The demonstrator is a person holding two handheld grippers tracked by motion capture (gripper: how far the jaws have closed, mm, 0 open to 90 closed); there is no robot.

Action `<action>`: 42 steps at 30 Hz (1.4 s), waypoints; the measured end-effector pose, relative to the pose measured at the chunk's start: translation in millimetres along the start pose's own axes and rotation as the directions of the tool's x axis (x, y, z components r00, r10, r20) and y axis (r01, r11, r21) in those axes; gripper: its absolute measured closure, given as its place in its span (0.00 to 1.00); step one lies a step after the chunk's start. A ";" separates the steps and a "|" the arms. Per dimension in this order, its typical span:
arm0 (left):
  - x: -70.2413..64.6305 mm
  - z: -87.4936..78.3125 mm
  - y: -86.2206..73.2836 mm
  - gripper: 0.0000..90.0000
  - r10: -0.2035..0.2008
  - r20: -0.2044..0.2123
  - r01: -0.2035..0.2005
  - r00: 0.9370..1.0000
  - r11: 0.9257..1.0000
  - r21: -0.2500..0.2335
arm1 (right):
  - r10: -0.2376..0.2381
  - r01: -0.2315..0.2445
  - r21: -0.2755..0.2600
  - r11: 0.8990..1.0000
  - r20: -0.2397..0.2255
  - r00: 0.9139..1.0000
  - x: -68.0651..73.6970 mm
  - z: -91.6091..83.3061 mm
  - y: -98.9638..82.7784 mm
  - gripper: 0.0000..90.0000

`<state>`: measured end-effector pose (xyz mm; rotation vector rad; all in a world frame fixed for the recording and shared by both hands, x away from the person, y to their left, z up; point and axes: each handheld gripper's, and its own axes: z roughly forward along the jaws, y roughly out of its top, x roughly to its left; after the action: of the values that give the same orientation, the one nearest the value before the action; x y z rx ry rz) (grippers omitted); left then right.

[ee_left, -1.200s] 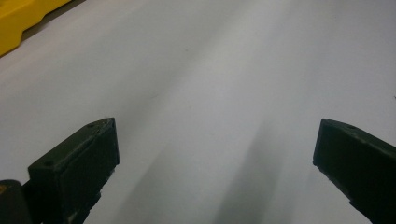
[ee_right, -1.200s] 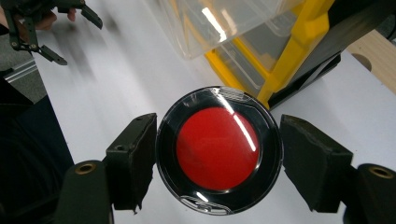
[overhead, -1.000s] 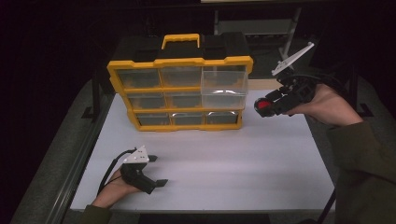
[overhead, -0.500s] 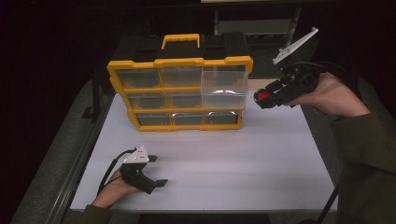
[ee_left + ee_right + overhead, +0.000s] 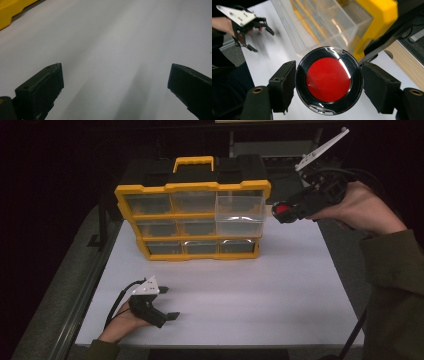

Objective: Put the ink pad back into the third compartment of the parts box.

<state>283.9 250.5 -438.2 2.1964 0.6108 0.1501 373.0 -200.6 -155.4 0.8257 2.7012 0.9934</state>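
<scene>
The high view is dim, black toward 9 and 12 o'clock, with light falling only on the white counter [image 5: 260, 285]. The left gripper view shows soft shadow streaks at 6 o'clock. Glare streaks the red disc [image 5: 329, 80]; its surroundings are blurred.

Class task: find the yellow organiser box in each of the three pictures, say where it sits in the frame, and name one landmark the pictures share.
High view: the yellow organiser box stands upper centre, at the table's far edge.
Left gripper view: only a yellow corner, top left.
Right gripper view: upper right, behind the red disc.
Shared landmark: white tabletop.
</scene>
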 end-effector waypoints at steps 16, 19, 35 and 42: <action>0.5 -0.1 -0.6 0.00 -0.002 0.000 0.002 1.000 1.000 -0.003 | -0.019 0.019 -0.022 1.000 0.002 1.000 1.5 -2.1 35.3 0.32; 0.4 -0.3 -0.7 0.00 -0.002 -0.001 0.002 1.000 1.000 -0.002 | -0.015 0.015 -0.026 1.000 -0.002 1.000 2.9 -0.8 42.1 0.32; 0.5 -0.9 -0.6 0.00 -0.001 0.001 0.001 1.000 1.000 0.000 | -0.057 0.057 -0.004 0.998 -0.025 0.998 12.9 22.8 69.4 0.32; 0.8 -1.7 -0.8 0.00 -0.001 0.000 0.001 1.000 1.000 -0.003 | -0.065 0.066 0.011 0.998 -0.044 0.997 17.9 37.5 82.8 0.32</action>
<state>283.8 252.5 -437.8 2.1928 0.6111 0.1504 406.7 -117.9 -130.7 0.7209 2.7540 0.9931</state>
